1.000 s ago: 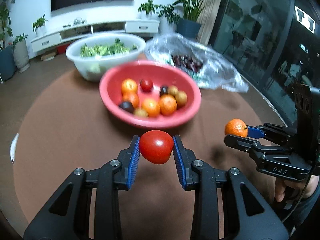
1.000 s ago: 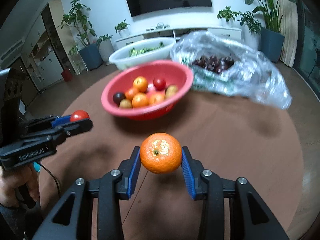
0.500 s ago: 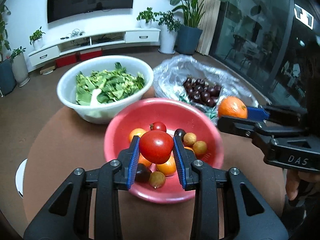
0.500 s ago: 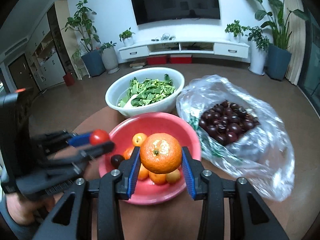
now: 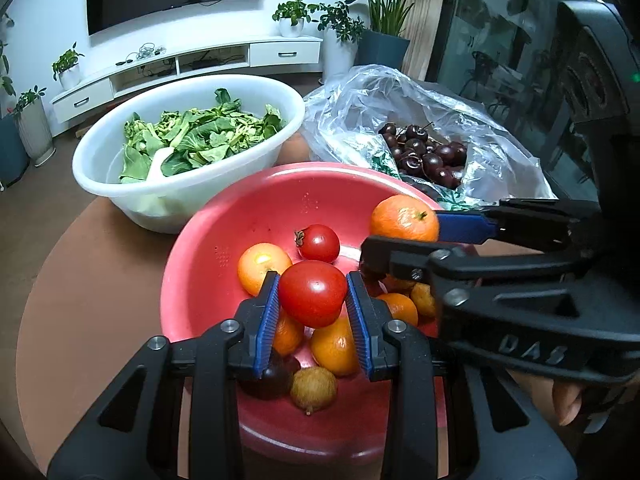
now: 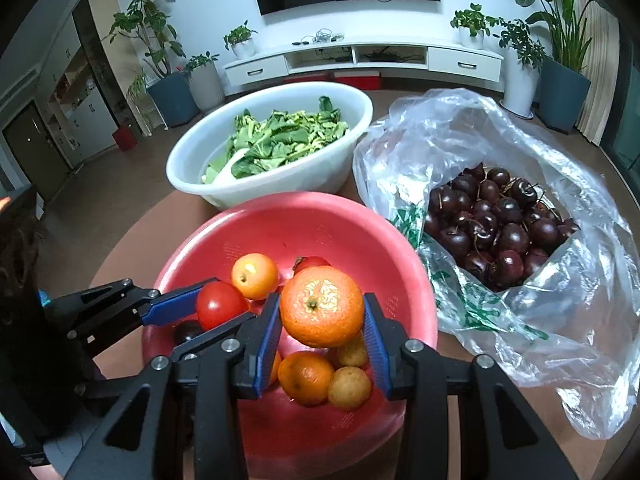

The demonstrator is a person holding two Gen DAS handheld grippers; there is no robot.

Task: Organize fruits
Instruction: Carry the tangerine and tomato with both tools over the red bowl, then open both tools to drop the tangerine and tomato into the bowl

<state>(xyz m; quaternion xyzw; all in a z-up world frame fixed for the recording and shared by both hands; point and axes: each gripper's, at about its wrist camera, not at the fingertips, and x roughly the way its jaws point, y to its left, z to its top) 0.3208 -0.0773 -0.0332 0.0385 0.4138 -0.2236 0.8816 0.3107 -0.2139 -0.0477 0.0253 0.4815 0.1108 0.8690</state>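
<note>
My left gripper [image 5: 313,322] is shut on a red tomato [image 5: 312,293] and holds it above the red bowl [image 5: 200,280]. My right gripper [image 6: 322,342] is shut on an orange mandarin [image 6: 321,306], also above the red bowl [image 6: 340,224]. Each gripper shows in the other's view: the right gripper with the mandarin [image 5: 404,218] at the right, the left gripper with the tomato [image 6: 220,305] at the left. The bowl holds several oranges, small tomatoes, a dark plum and brownish fruits.
A white bowl [image 5: 176,200] of green leaves stands behind the red bowl. A clear plastic bag [image 6: 560,320] of dark cherries [image 6: 492,224] lies to the right. All rest on a round brown table [image 5: 80,300]. A TV stand and potted plants are beyond.
Both grippers have moved forward with their fruits, from over the bare table to above the red bowl. They now sit close side by side.
</note>
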